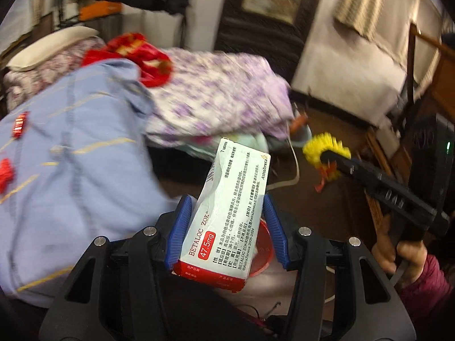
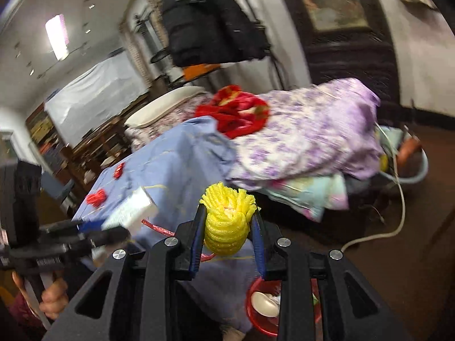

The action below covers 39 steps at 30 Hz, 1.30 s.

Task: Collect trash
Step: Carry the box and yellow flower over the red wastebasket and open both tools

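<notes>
My left gripper (image 1: 227,207) is shut on a crumpled white and red medicine box (image 1: 227,213) and holds it in the air. The box also shows at the left in the right wrist view (image 2: 130,211). My right gripper (image 2: 227,213) is shut on a yellow foam fruit net (image 2: 227,224). The net also shows at the right in the left wrist view (image 1: 324,153). A red bin (image 2: 257,309) with white trash in it sits low, below both grippers. Its rim peeks out behind the box in the left wrist view (image 1: 266,244).
A bed with a blue cover (image 1: 71,156) lies to the left, with a purple floral quilt (image 1: 216,96) and a red cloth (image 1: 133,56) on it. A white cable (image 2: 395,207) runs over the brown floor. A wooden chair (image 1: 421,85) stands at the right.
</notes>
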### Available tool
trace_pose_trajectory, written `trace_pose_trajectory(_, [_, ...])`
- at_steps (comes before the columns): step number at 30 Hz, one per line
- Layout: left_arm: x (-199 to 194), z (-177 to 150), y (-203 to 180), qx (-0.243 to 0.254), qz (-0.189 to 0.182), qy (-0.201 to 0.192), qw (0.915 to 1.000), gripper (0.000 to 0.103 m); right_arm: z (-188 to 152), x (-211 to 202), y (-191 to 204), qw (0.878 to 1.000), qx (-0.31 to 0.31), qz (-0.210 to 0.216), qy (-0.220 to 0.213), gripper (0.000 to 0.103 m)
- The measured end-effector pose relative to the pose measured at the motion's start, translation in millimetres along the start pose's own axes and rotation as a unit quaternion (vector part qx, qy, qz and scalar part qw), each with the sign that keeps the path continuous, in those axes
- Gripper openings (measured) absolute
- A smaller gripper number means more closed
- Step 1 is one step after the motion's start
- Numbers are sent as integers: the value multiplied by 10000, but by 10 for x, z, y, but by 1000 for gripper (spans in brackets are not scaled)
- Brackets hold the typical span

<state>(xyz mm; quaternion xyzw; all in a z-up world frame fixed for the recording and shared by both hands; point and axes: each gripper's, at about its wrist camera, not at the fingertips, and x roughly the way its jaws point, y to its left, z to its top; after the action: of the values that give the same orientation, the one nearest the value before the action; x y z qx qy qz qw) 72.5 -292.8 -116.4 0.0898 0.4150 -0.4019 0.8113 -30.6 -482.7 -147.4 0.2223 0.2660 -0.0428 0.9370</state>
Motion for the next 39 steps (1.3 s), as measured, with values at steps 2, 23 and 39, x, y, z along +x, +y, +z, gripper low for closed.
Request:
trace_pose_trajectory(2, [288, -16, -167, 184, -34, 258, 9995, 52, -33, -22, -245, 9997, 239, -52, -68, 30])
trace_pose_trajectory(23, [629, -339, 13, 222, 893, 236, 9955, 88, -600, 524, -615, 9945, 540, -244, 866, 32])
trace_pose_trajectory(39, [624, -401, 40, 150, 768, 64, 9969, 92, -724, 728, -648, 9912, 651, -415, 1075, 58])
